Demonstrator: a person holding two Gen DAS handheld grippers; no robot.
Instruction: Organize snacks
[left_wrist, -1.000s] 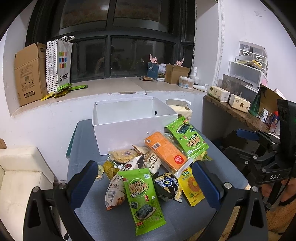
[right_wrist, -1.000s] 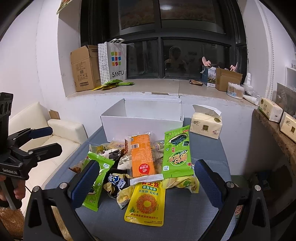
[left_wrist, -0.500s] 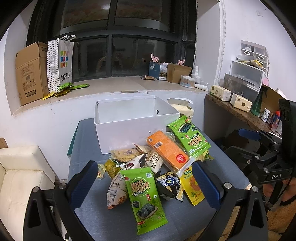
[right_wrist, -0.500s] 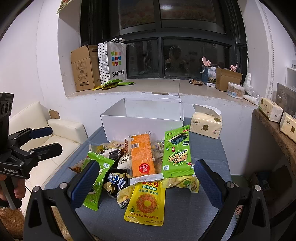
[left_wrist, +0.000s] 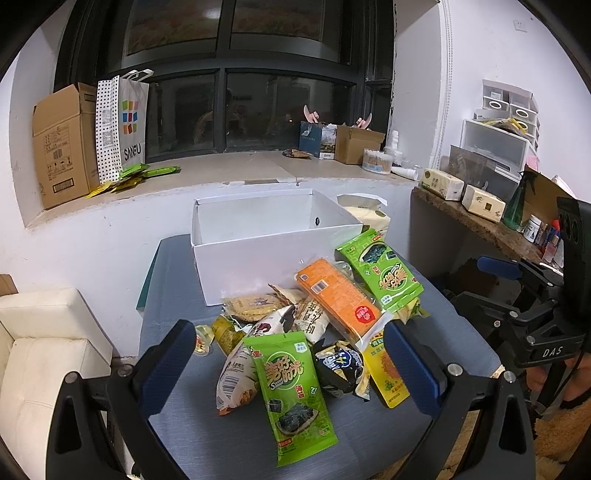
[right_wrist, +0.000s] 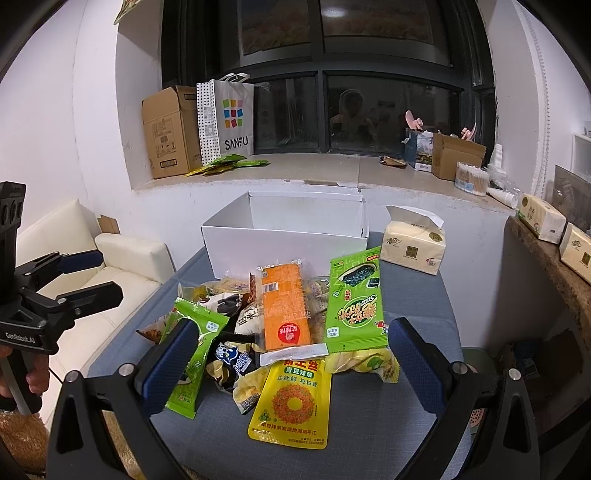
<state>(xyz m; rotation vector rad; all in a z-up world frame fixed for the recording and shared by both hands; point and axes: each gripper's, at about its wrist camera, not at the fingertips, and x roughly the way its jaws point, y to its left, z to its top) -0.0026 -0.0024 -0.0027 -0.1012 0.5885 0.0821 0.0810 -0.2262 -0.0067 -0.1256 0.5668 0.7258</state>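
Glossy snack packets (left_wrist: 317, 332) lie heaped before the white box (left_wrist: 273, 236); both jaws spread, empty.

A cardboard box (right_wrist: 168, 131) and SANFU bag (right_wrist: 229, 116) stand on the windowsill (right_wrist: 314, 168); a tissue pack (right_wrist: 412, 245) sits on the table.

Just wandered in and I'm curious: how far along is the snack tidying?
Barely begun. The white box looks empty inside as far as visible. Both the left gripper and right gripper are open, holding nothing. The whole snack pile is left on the table.
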